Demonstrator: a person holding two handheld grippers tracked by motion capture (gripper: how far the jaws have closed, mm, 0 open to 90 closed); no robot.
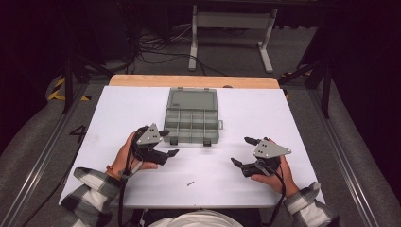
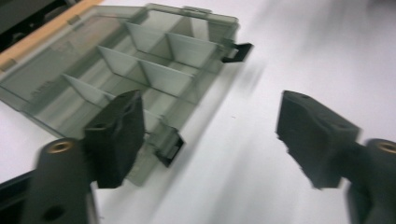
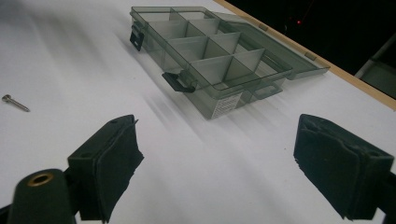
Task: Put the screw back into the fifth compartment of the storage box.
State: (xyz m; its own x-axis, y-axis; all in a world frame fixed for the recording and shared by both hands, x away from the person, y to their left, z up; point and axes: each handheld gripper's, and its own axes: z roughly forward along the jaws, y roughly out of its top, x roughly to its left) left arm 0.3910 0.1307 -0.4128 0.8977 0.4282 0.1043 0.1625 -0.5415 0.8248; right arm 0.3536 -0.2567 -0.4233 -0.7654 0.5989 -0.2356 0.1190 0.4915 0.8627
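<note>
Organizer box point(image 1: 191, 119) sits open at mid-table, lid flat toward the far wooden edge, compartments w/ dividers facing up, two black latches on its near side. Your left gripper point(image 1: 166, 143) is just beside the box's near-left corner; jaws spread wide, nothing btwn them. In the left gripper view one pad point(image 2: 116, 135) overlaps the box point(image 2: 140, 70) near a latch, but can't tell if it touches. Your right gripper point(image 1: 245, 151) is apart from the box, to its near right, jaws also spread, nothing btwn. Right gripper view has the box point(image 3: 215, 51) ahead, well beyond the pads point(image 3: 109, 163). Small screw point(image 1: 190, 183) lies alone on the white table point(image 1: 118, 109), near edge, btwn your hands; also at the left in the right gripper view point(image 3: 14, 102).
</note>
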